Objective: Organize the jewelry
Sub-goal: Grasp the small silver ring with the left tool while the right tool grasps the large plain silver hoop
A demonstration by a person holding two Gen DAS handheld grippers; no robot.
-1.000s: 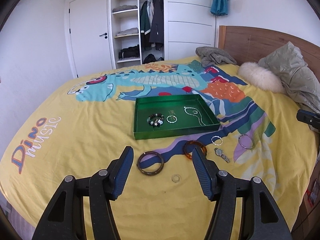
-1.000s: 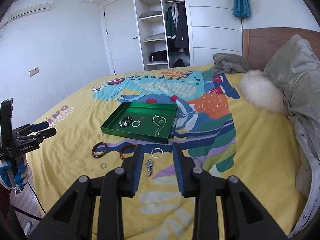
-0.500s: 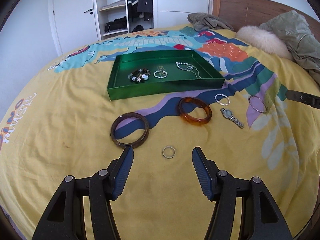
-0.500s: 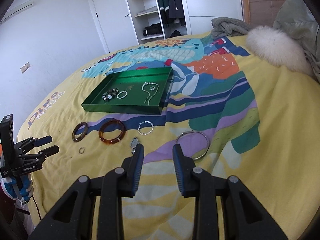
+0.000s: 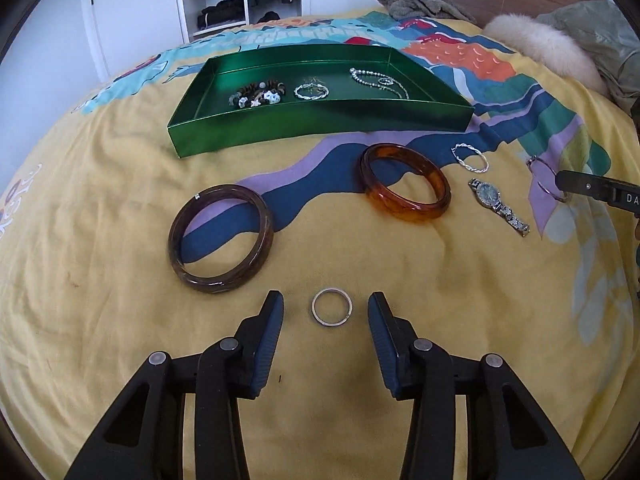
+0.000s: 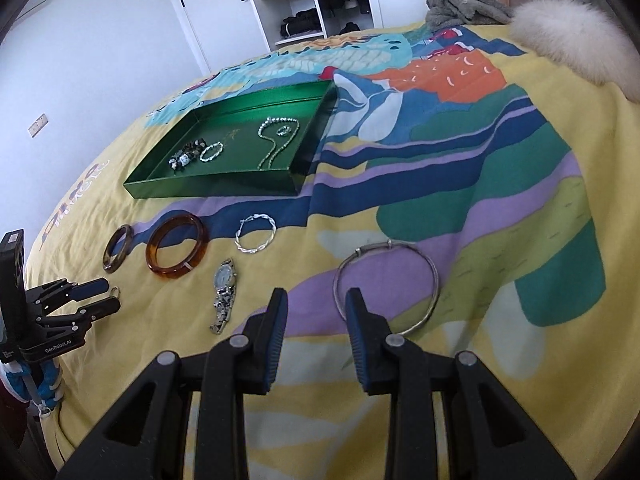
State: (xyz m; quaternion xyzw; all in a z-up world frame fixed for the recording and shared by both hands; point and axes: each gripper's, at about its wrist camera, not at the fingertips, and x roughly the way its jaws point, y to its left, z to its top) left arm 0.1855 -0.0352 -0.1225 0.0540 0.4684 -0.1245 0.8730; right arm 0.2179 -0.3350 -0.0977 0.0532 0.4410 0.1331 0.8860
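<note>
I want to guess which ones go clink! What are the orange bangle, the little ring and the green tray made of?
The orange bangle looks like see-through amber plastic or resin: glossy, and the cover shows through it. The little ring looks like polished silvery metal, thin and shiny. The green tray has a metallic sheen and thin folded walls, so foil-coated card or thin metal; I cannot tell which.

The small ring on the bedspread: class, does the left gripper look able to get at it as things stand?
Probably yes. The ring lies flat between the left gripper's closing jaws, untouched by either, with bare bedspread around it. The dark bangle sits clear, beyond one fingertip. Being thin and flat on soft fabric, the ring may be awkward to pinch.
</note>
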